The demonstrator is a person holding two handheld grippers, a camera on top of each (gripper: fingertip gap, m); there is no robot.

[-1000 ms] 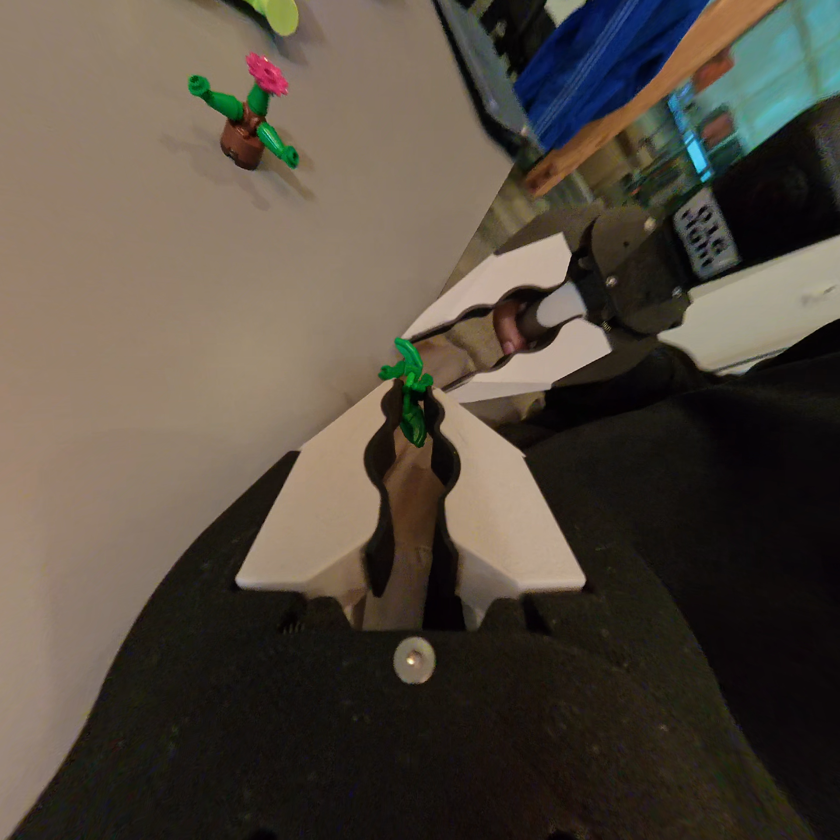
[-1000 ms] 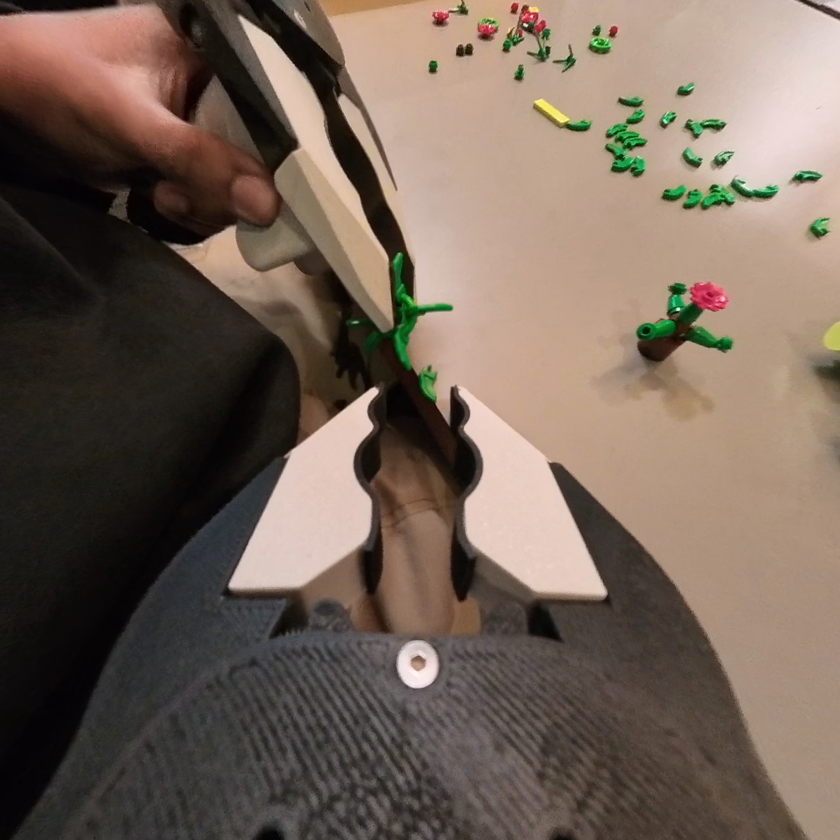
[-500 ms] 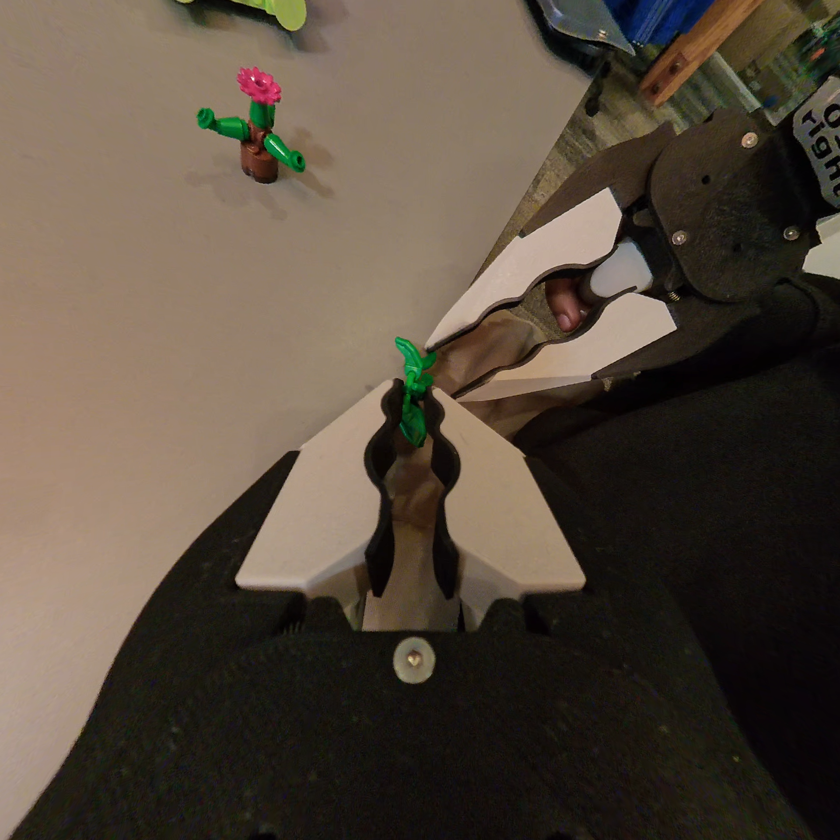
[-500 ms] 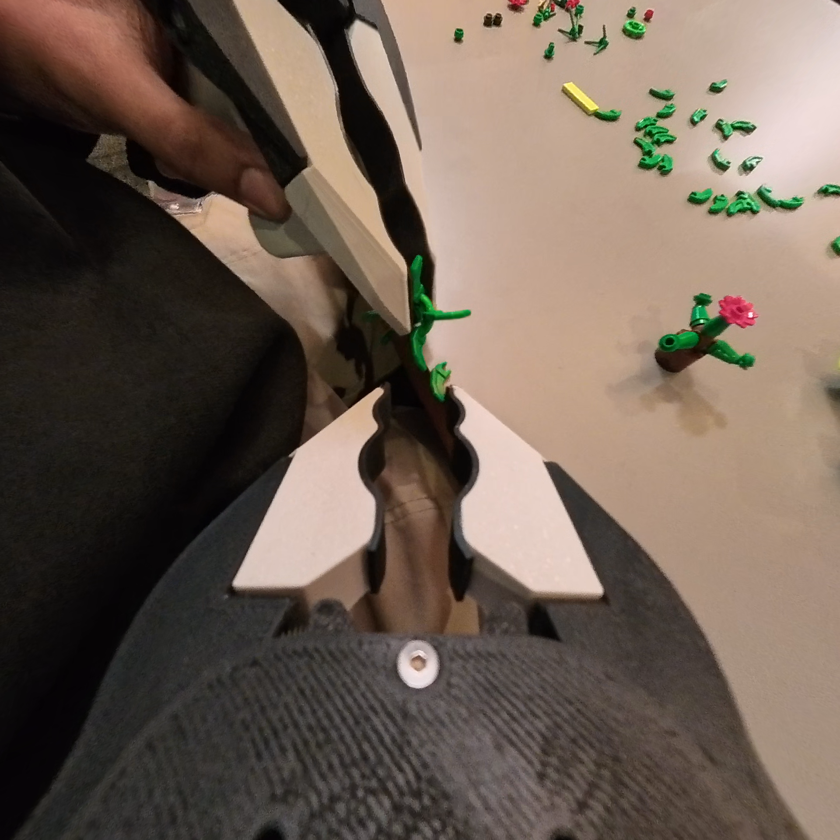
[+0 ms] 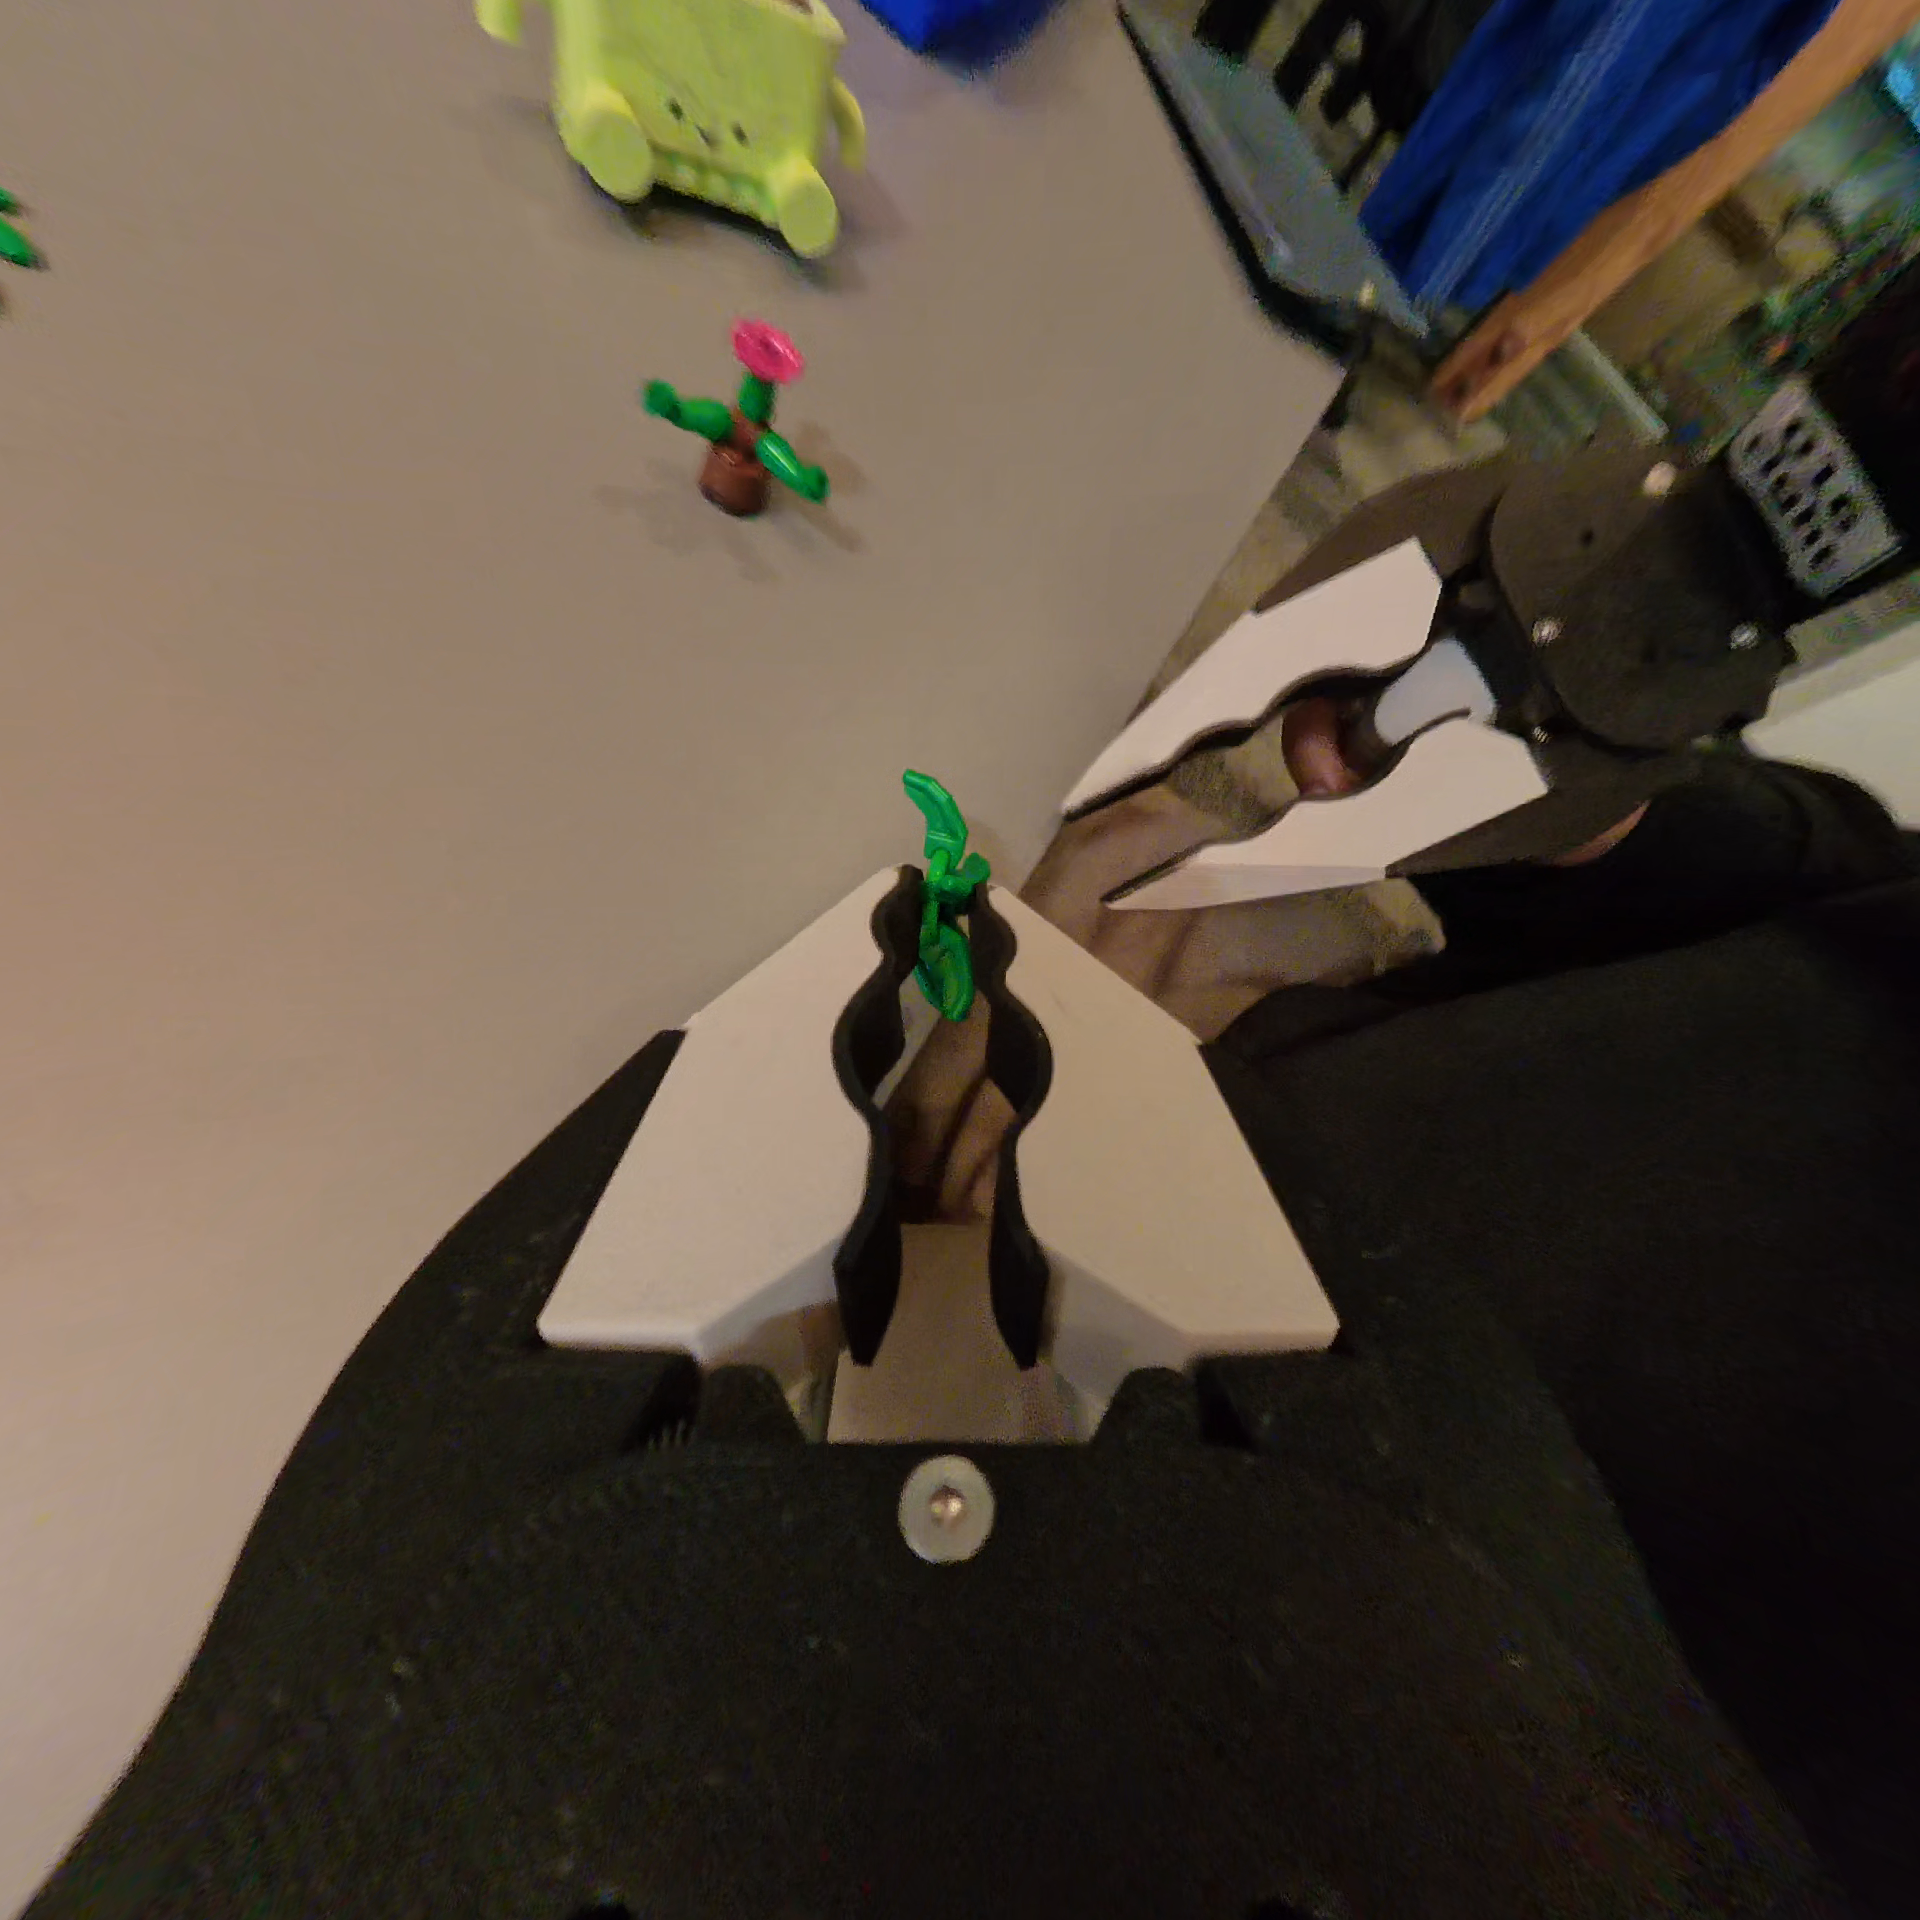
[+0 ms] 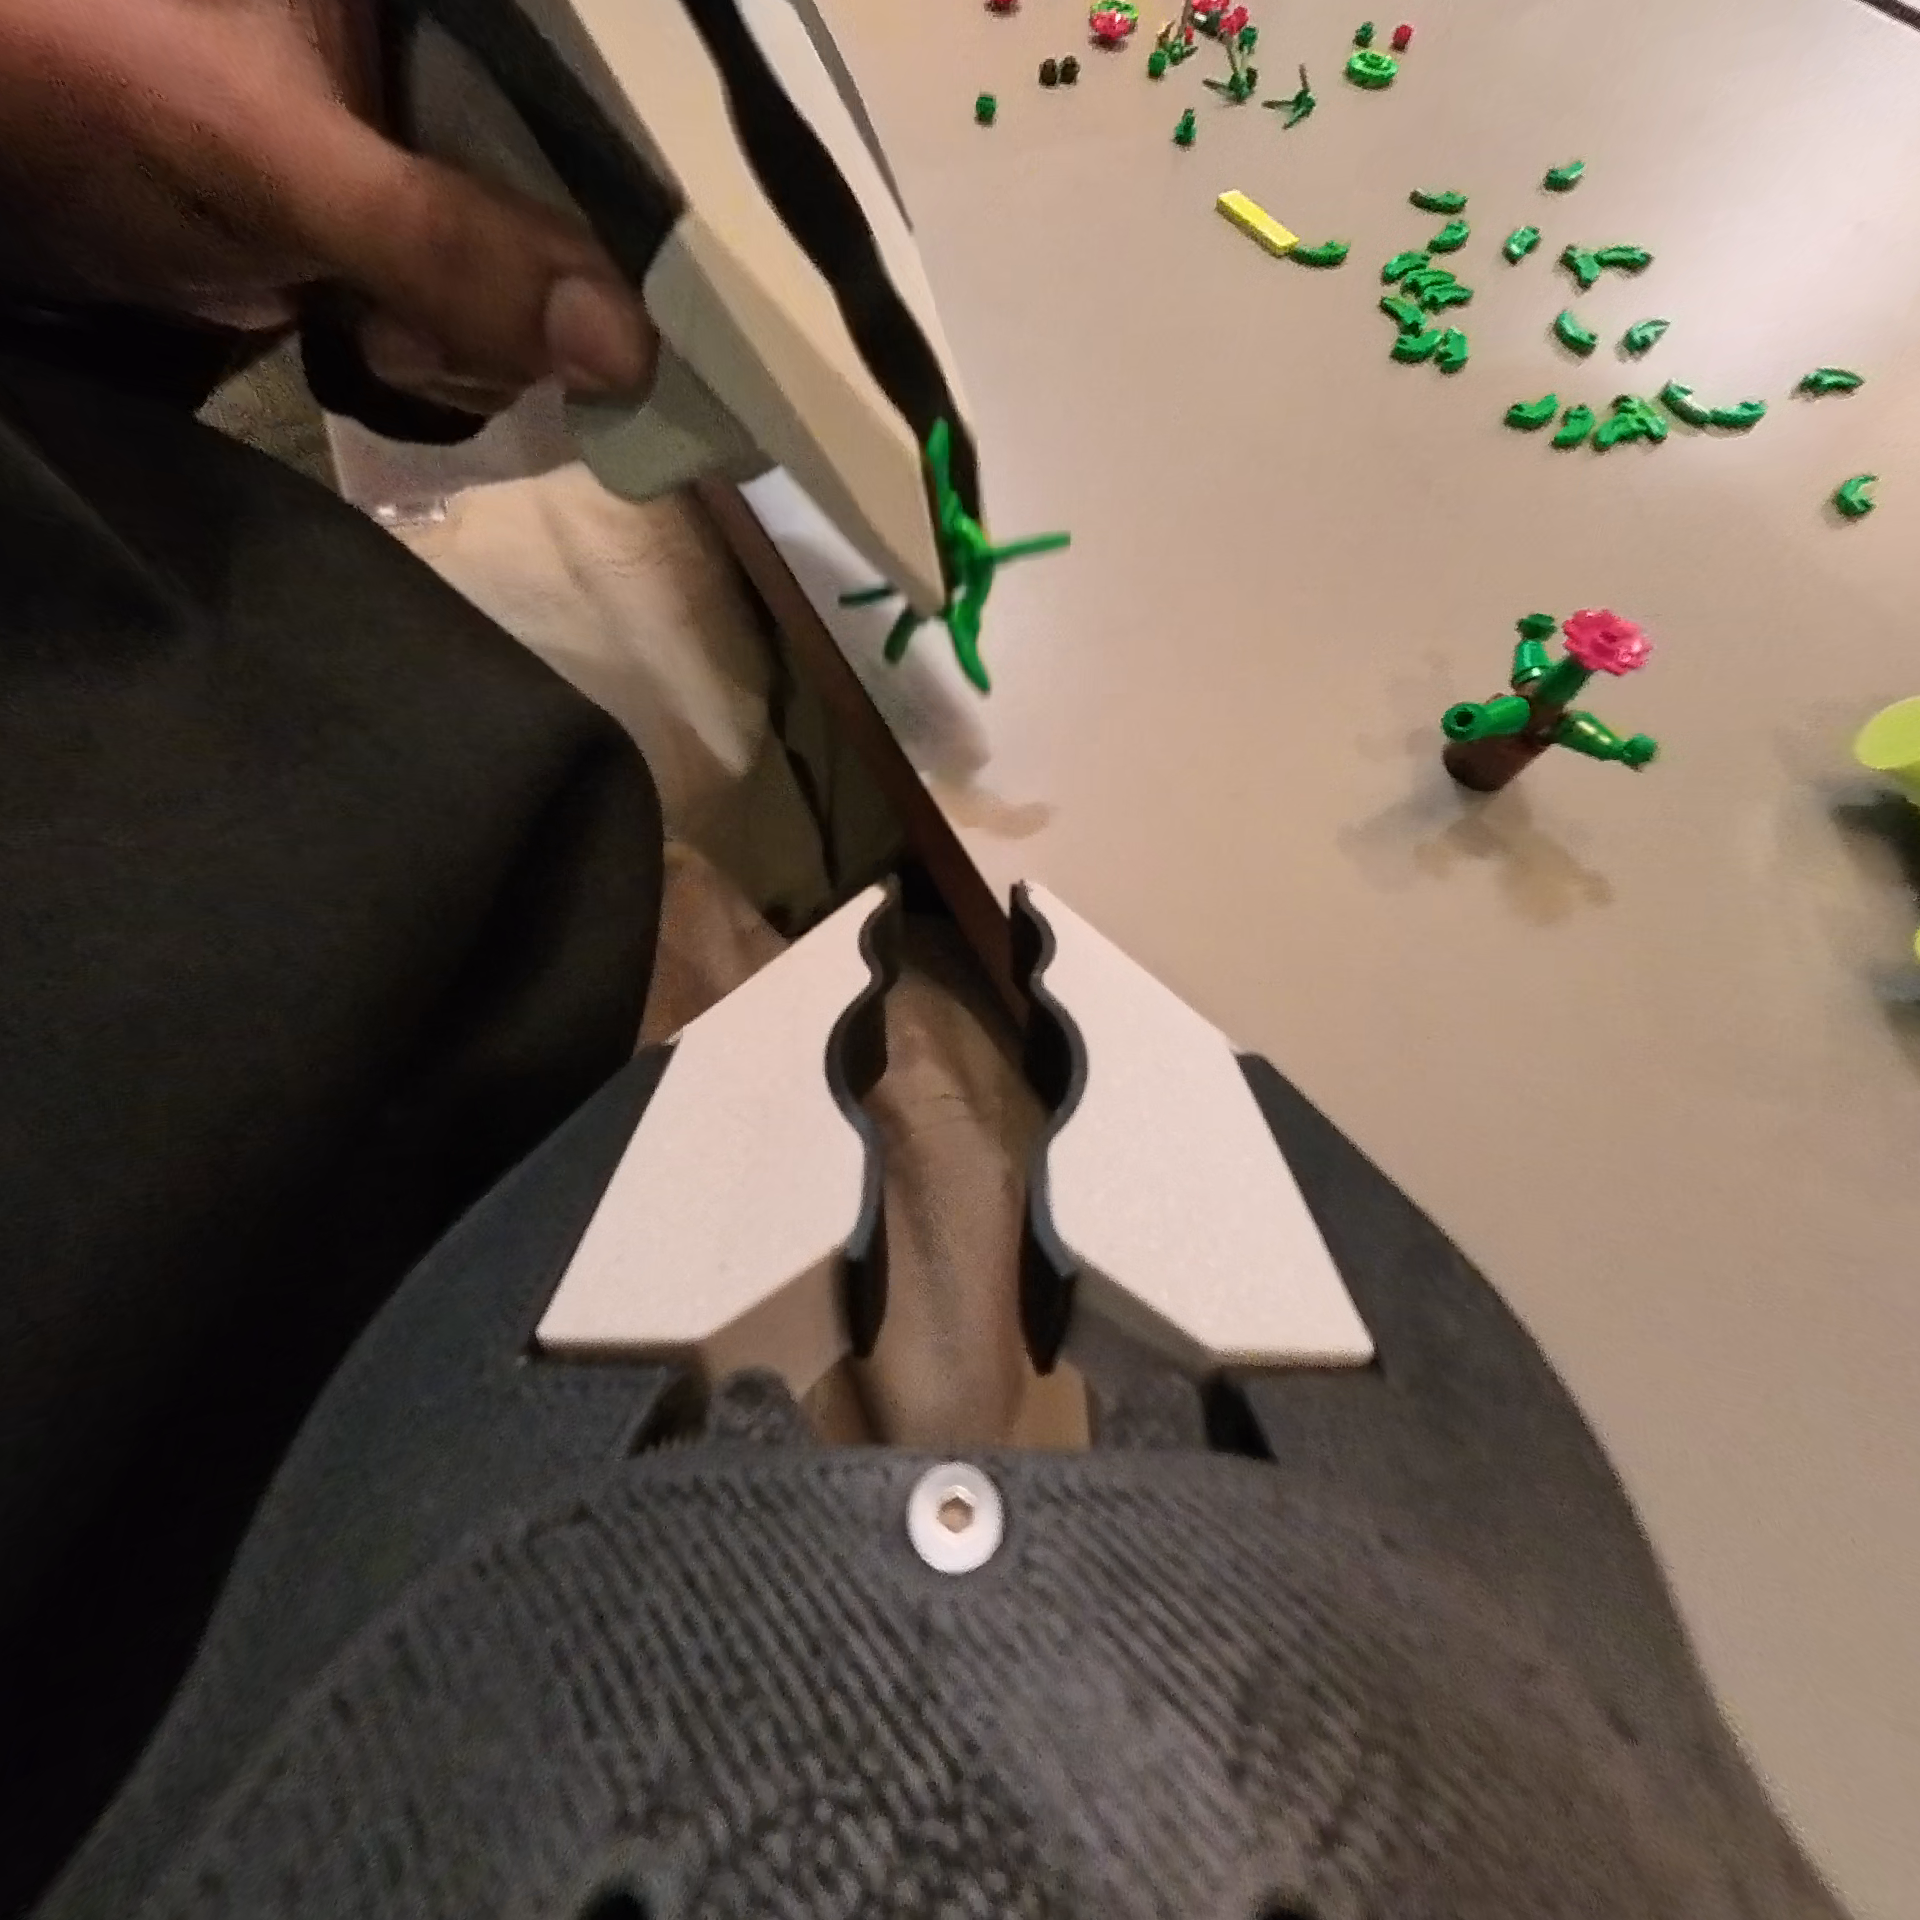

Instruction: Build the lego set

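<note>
Pinching green sprig (image 5: 940,904), left tongs (image 5: 943,896) keep stem lengthwise, tip forward; right tongs (image 6: 951,896) parted, empty.

This looks like a lab or workshop. Past the plain beige table (image 5: 312,831) stand a wooden beam (image 5: 1662,197), blue fabric (image 5: 1538,156) and cluttered equipment shelves (image 5: 1808,312).

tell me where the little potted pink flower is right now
The potted pink flower stands on the beige table, upper middle of the left wrist view, just below the yellow-green toy; in the right wrist view it sits at the right.
</note>
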